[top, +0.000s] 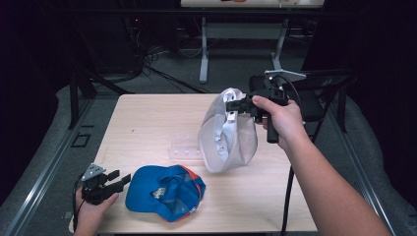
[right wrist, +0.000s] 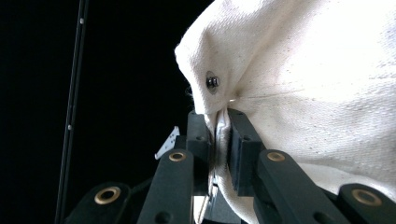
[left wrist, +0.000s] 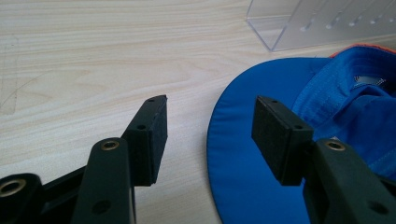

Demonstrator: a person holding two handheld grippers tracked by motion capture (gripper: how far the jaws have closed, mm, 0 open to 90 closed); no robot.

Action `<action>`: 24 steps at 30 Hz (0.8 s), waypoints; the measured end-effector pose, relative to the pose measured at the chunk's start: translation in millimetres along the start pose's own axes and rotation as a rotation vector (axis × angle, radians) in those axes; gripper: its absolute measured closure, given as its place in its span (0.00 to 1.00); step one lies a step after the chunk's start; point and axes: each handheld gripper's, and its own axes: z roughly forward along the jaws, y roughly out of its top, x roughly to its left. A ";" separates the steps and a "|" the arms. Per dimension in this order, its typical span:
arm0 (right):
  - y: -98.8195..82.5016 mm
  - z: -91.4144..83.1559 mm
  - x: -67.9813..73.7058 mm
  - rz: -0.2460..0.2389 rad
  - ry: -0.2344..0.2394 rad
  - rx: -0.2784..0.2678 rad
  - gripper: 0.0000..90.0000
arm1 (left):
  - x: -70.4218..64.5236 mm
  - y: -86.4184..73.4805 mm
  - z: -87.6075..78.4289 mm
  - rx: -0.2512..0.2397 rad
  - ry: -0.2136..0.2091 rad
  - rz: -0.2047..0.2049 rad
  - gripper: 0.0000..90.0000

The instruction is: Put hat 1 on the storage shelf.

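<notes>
A white cap (top: 227, 132) hangs in the air over the table's middle, held by its upper edge. My right gripper (top: 235, 104) is shut on that edge; in the right gripper view the cloth (right wrist: 299, 88) is pinched between the two jaws of my right gripper (right wrist: 219, 128). A blue cap (top: 164, 191) with an orange edge lies upside down near the table's front. My left gripper (top: 120, 178) rests at the front left corner, open, just left of the blue cap. In the left gripper view the blue brim (left wrist: 243, 154) lies between and beyond the jaws of my left gripper (left wrist: 210, 121).
A clear plastic holder (top: 186, 151) lies on the wooden table (top: 147, 123) behind the blue cap, partly behind the white cap; it shows as the clear holder (left wrist: 322, 23) too. A dark chair (top: 324, 93) stands off the table's right edge. Table legs and cables are on the floor beyond.
</notes>
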 end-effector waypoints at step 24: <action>33.2 38.6 10.8 0.028 -0.009 -0.062 0.90 | -25.4 16.3 -6.7 -0.058 -0.022 0.087 0.51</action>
